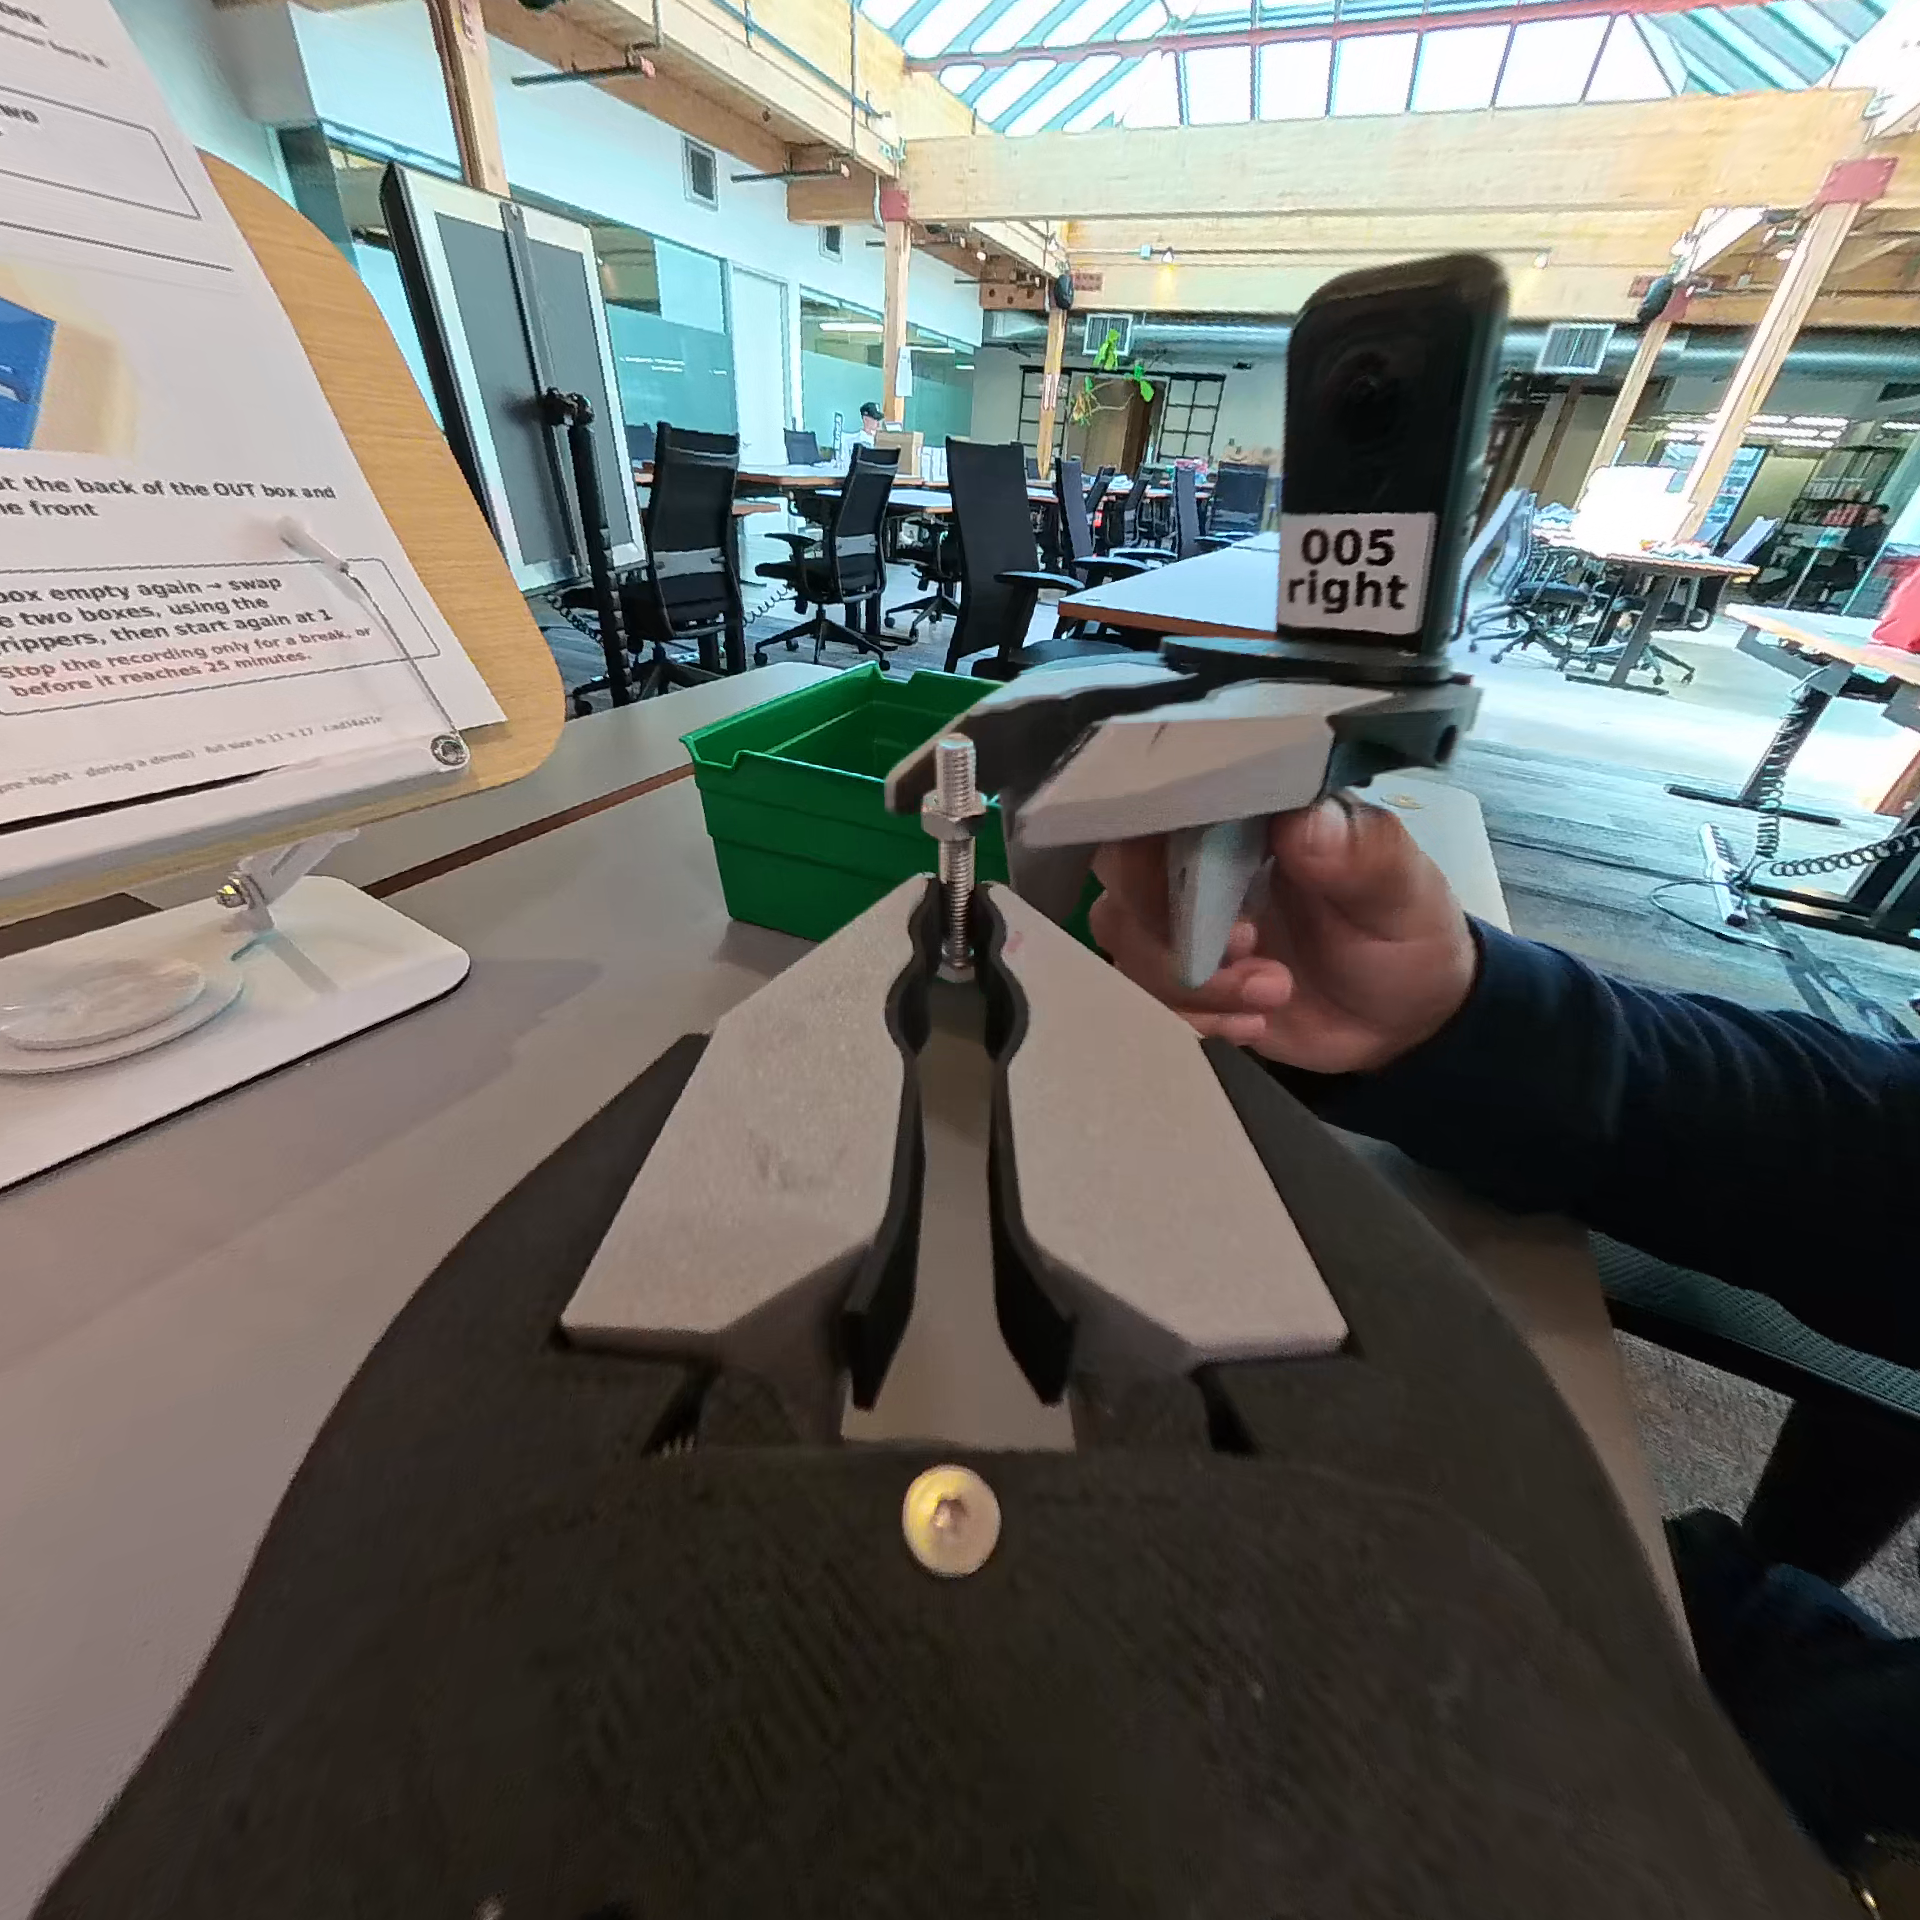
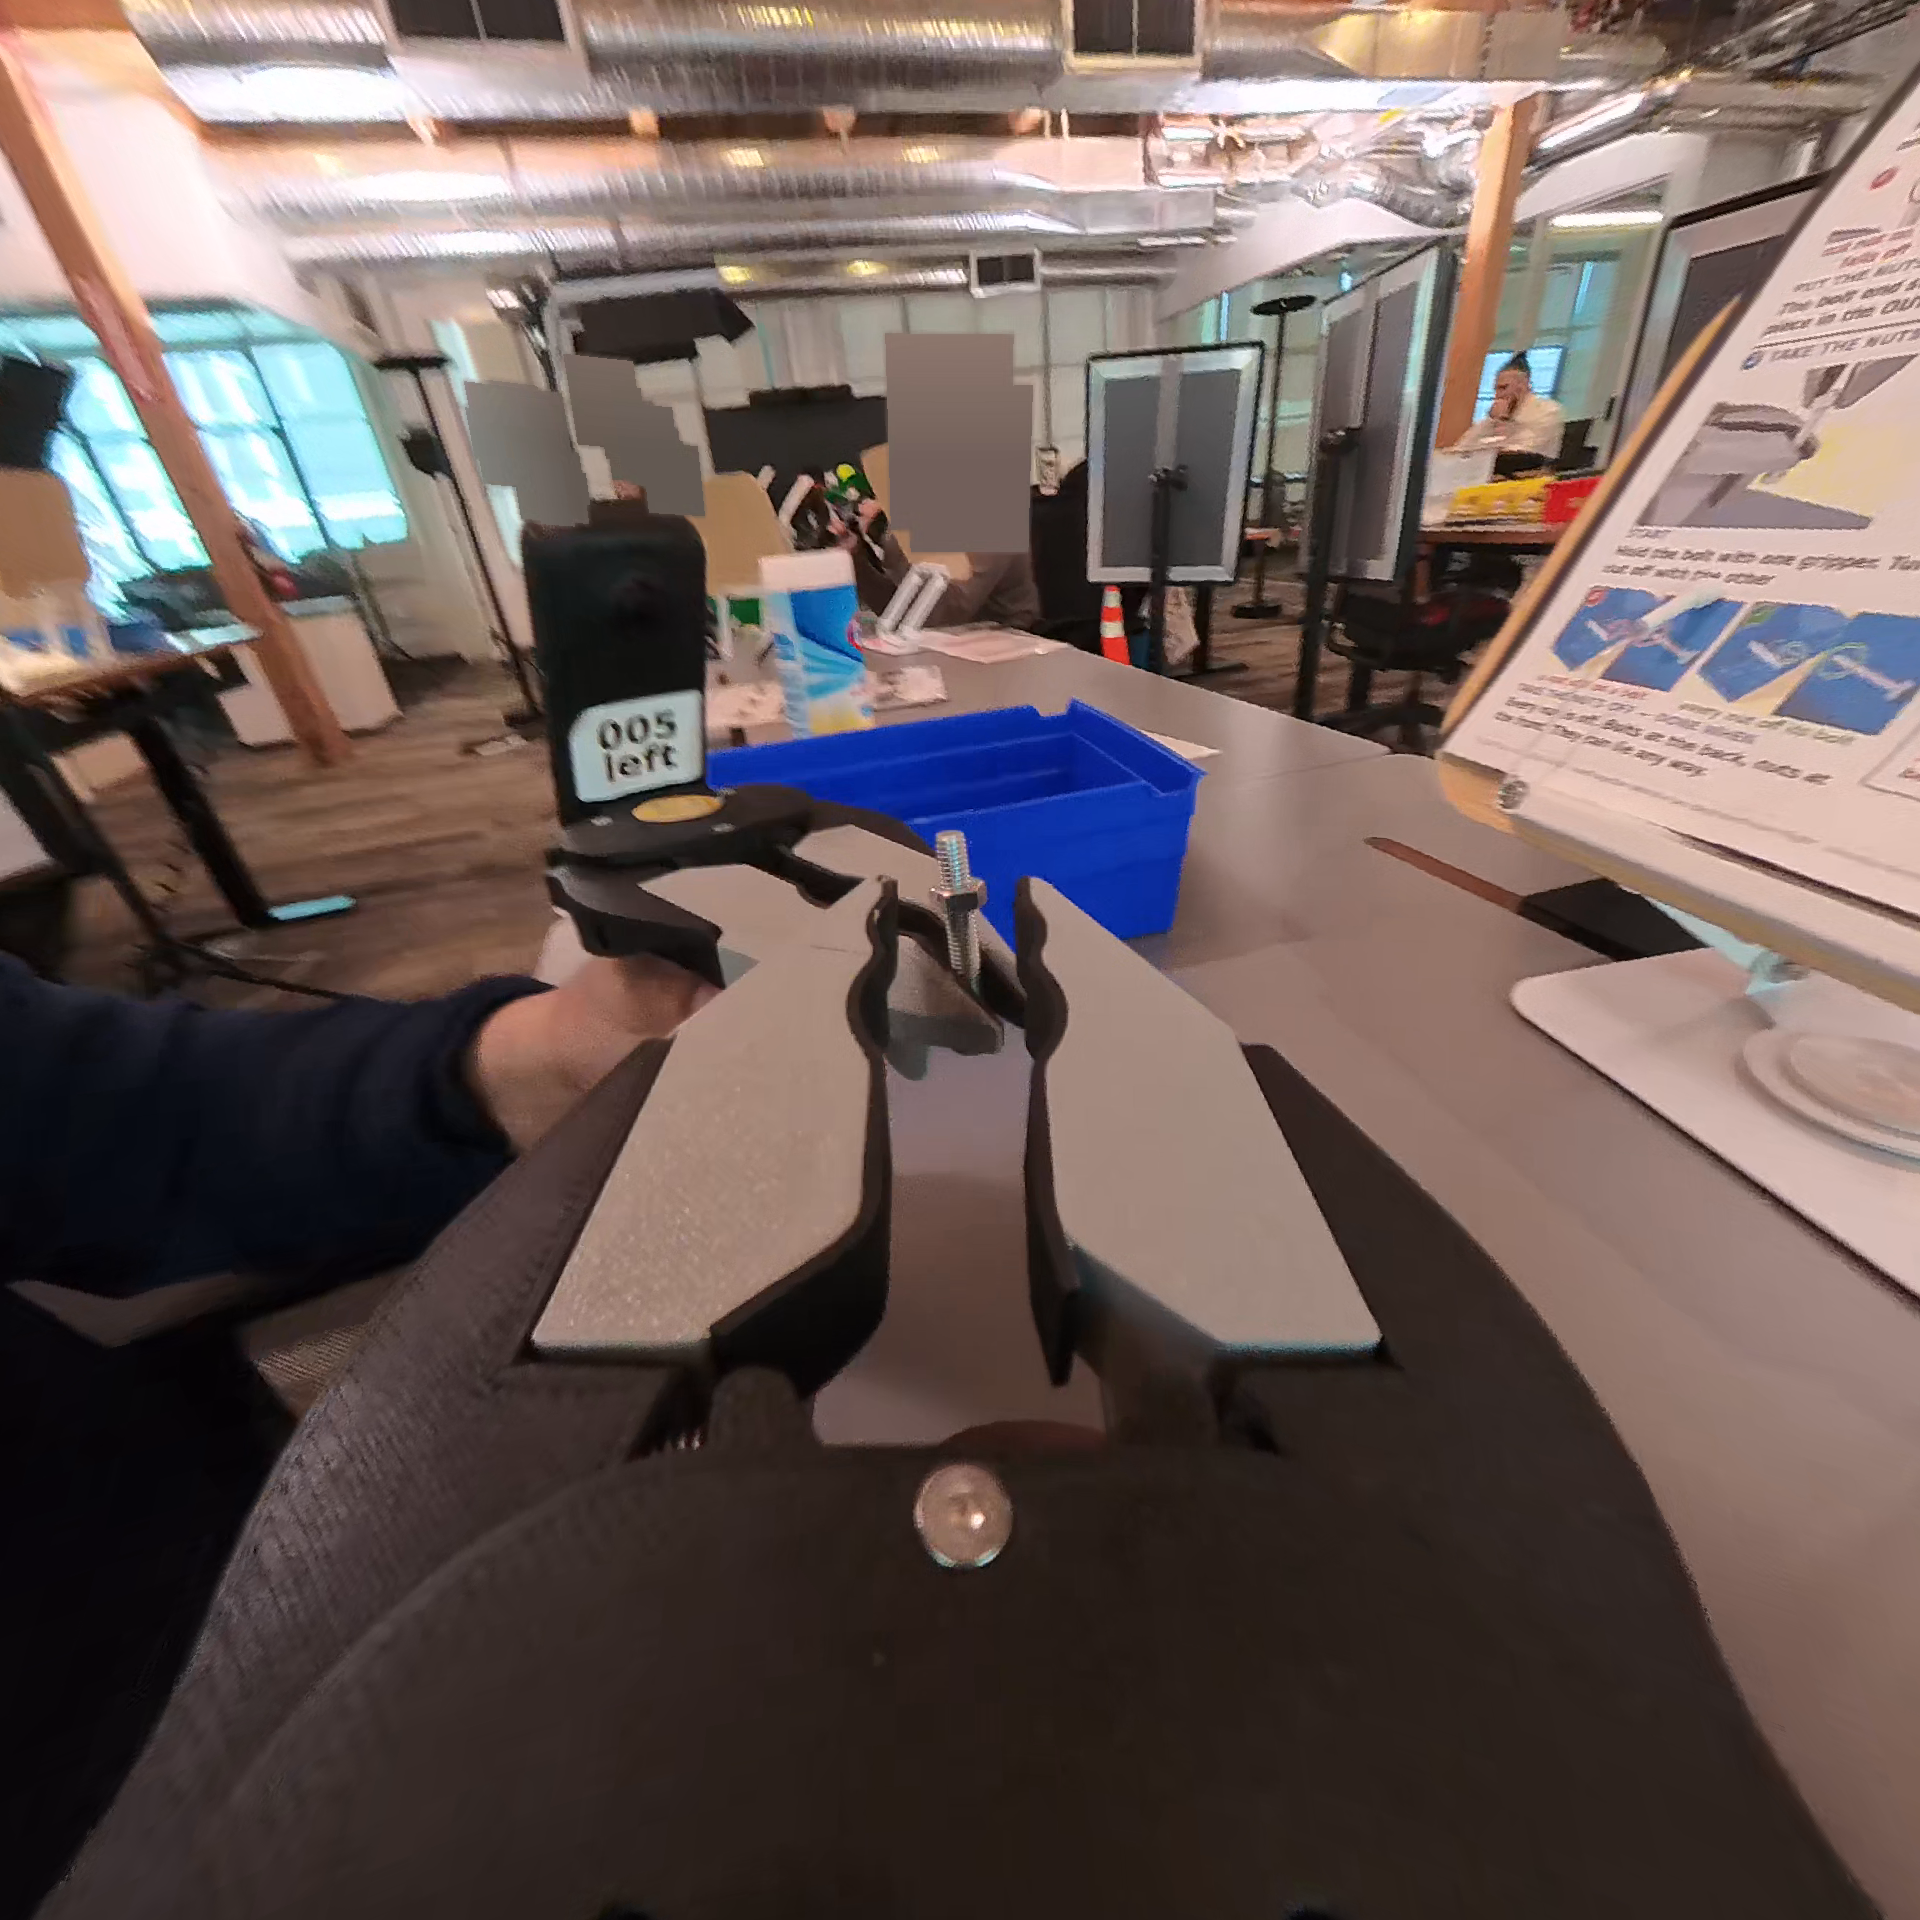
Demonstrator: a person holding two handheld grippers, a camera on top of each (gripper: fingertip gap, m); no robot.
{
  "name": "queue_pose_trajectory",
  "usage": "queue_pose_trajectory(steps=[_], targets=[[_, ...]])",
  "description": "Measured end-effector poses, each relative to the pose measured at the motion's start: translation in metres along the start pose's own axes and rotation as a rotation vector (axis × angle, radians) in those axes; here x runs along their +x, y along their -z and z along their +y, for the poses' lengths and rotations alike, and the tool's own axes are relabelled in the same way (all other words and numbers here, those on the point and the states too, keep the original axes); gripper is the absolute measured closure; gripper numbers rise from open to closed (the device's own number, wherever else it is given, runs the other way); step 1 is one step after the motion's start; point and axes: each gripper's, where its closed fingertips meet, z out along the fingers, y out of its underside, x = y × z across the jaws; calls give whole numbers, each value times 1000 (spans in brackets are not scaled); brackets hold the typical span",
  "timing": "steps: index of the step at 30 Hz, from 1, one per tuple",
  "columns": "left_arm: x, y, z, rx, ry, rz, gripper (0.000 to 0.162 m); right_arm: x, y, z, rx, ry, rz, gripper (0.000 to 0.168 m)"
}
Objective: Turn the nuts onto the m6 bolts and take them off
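1. A shiny silver threaded bolt [image 1: 953, 852] is held upright at its lower end by the left gripper [image 1: 954, 940], above the grey surface [image 1: 312, 1195].
2. The jaws of the left gripper are closed tight on the bolt's lower part, near its head.
3. A small silver six-sided nut [image 1: 948, 823] sits on the bolt's thread, a little below the top end.
4. The right gripper [image 2: 951, 914] is seen with its jaws open, one grey finger [image 2: 769, 1091] on each side of the bolt [image 2: 958, 904].
5. The nut [image 2: 957, 891] is seen between the right gripper's tips; whether they touch it cannot be told.
6. In the left wrist view, the right gripper [image 1: 961, 800] is held by a hand [image 1: 1320, 935] in a dark blue sleeve.
7. A green plastic bin [image 1: 821, 821] stands behind the bolt, near the far edge of the surface.
8. A blue plastic bin [image 2: 997, 810] stands on the surface just past the bolt in the right wrist view.
9. A white printed sheet on a wooden stand [image 1: 208, 468] stands at the side of the surface.
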Motion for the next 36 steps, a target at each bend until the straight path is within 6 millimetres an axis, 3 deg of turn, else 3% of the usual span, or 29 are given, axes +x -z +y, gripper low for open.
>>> queue_pose_trajectory(steps=[4, 11, 18, 20, 26, 27, 29, 33, 36], targets=[[1, -3, 4, -19, 4, -1, 159, 2, -5, 11, -63, 57, 48, 162], [2, -2, 1, -1, 0, 5, 158, 4, 0, 8, -43, -95, -26, 162], [-2, -1, 4, -31, -4, -8, 159, 6, -3, 9, -38, -94, -10, 162], [1, -1, 6, -40, 8, 15, 159, 6, -2, 6, -20, -78, 1, 152], [-6, 2, -1, -9, 0, -30, 158, 17, 5, 2, -4, -71, 51, 148], [-8, 4, -3, 2, 7, -32, 159, 23, 7, 1, -2, -74, 85, 156], [-12, 7, -6, 22, 31, -40, 159, 29, 12, -2, 21, -85, 107, 157], [-13, 3, 3, -18, 65, -22, 159, 12, 7, -6, 43, -93, 7, 148], [-6, -3, 11, -53, 53, 3, 159, 17, -1, 7, -25, -26, 87, 149]])
